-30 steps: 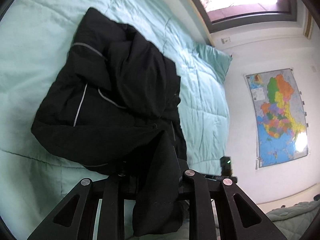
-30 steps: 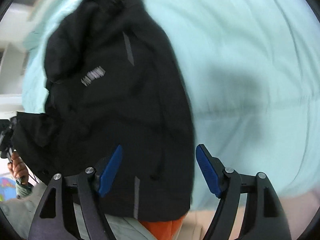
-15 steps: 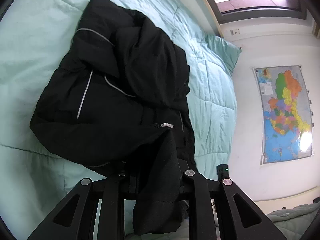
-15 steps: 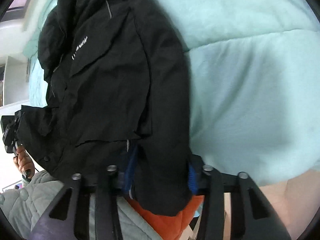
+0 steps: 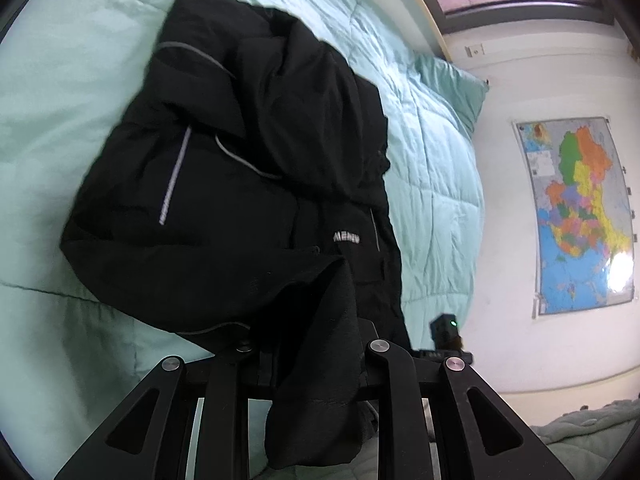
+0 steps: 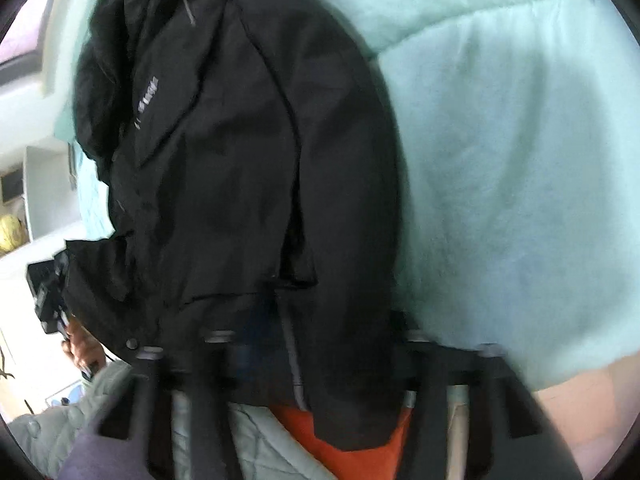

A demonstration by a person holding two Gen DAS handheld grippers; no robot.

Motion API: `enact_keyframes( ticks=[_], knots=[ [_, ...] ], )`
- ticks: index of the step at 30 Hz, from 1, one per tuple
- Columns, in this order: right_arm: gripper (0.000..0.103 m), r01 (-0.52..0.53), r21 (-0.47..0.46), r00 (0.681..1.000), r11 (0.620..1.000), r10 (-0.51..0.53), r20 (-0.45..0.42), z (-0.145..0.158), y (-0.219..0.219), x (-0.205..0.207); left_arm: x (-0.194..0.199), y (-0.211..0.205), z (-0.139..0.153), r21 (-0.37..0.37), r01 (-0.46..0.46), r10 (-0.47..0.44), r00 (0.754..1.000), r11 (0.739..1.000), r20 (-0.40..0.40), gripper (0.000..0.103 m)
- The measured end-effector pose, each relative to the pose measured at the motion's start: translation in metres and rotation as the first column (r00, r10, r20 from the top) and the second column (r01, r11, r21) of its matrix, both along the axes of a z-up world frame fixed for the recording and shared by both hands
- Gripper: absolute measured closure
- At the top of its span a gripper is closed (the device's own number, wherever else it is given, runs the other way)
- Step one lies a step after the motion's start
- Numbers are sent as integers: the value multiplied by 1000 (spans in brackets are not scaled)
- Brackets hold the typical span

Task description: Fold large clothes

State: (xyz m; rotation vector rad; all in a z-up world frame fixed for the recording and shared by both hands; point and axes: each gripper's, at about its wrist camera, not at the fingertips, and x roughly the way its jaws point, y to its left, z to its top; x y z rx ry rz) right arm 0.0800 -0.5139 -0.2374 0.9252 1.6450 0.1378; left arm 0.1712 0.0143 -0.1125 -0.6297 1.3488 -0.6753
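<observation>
A: What has changed on the mint-green quilted bed (image 5: pixel 432 184)?

B: A second ago the right claw (image 6: pixel 316 344) stood spread around the near edge of the black nylon jacket with grey reflective stripes (image 5: pixel 240 184); now it is pressed together on that hem. The left claw (image 5: pixel 308 344) keeps its pinch on a hanging fold, as before.

A: So both near corners are held?

B: I judge so. The jacket lies bunched across the bed, its near edge draping off the side, so a lift and fold away looks ready.

A: Any doubt?

B: The right view is blurred; its fingertips are hidden under cloth.
</observation>
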Motion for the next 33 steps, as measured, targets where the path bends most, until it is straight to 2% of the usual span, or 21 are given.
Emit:
enact_keyframes(
  ticks=[1, 2, 6, 10, 13, 16, 18, 20, 22, 25, 29, 31, 33],
  knots=[
    [82, 1, -10, 1000, 1000, -1, 14, 7, 0, 1, 1, 2, 3, 2, -14, 14, 1000, 1000, 9, 81],
    [86, 9, -10, 999, 1000, -9, 46, 21, -2, 4, 2, 5, 6, 1, -30, 30, 999, 1000, 16, 81],
    [86, 78, 56, 974, 995, -88, 207, 82, -19, 28, 18, 20, 27, -38, -111, 113, 992, 993, 57, 81],
    [86, 67, 76, 938, 995, -89, 334, 130, -32, 79, 43, 43, 57, -94, -209, 220, 967, 973, 131, 81],
    [86, 59, 122, 905, 991, -104, 411, 153, -39, 133, 66, 57, 75, -123, -275, 295, 937, 954, 188, 81],
    [86, 61, 145, 873, 988, -123, 473, 169, -49, 194, 103, 69, 80, -138, -348, 370, 909, 927, 193, 81],
    [86, 57, 140, 855, 988, -121, 504, 180, -52, 239, 130, 71, 78, -123, -381, 397, 905, 916, 153, 80],
    [86, 44, 100, 856, 994, -89, 509, 184, -45, 284, 162, 68, 77, -93, -398, 408, 901, 913, 145, 79],
    [85, 37, 49, 860, 998, -57, 507, 181, -36, 329, 190, 65, 71, -55, -413, 416, 897, 909, 146, 78],
    [83, 55, -7, 889, 998, -46, 457, 156, -27, 382, 243, 65, 32, 3, -451, 450, 891, 893, 57, 76],
    [81, 61, -122, 950, 991, -20, 312, 87, -12, 440, 302, 50, -48, 160, -444, 461, 883, 881, -87, 75],
    [81, 53, -133, 975, 990, -23, 222, 41, -4, 455, 316, 38, -86, 213, -401, 435, 888, 891, -149, 75],
    [82, 77, -109, 983, 991, -56, 176, 11, -2, 458, 321, 29, -104, 242, -379, 418, 898, 893, -135, 75]
  ],
)
